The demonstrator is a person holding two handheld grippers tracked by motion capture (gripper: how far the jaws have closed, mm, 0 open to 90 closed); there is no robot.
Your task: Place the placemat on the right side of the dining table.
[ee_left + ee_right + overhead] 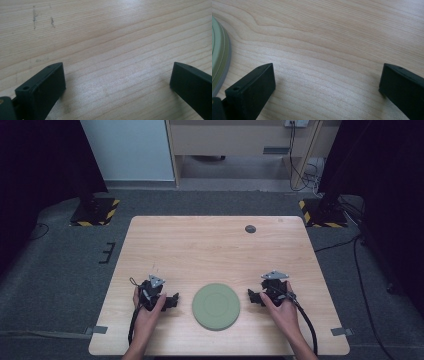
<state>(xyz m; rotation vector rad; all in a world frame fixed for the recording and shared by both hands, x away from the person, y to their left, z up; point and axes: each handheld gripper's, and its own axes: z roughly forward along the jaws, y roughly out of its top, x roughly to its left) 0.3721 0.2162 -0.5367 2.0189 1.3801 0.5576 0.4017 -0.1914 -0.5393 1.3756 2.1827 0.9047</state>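
A round pale green plate [216,306] lies flat on the wooden table [210,245], near the front edge between both hands. My left gripper [172,301] rests on the table to the plate's left, held by the left hand; in the left gripper view its jaws stand wide apart over bare wood, left gripper [117,77] open and empty. My right gripper [253,296] rests to the plate's right. In the right gripper view the right gripper [327,77] is open with nothing between its jaws, and the plate's rim [220,57] shows at the left edge.
A small dark round disc [250,228] sits in the tabletop near the far edge. Cables trail from both grippers off the front edge. Dark stand bases with yellow-black tape [95,210] flank the table on the floor.
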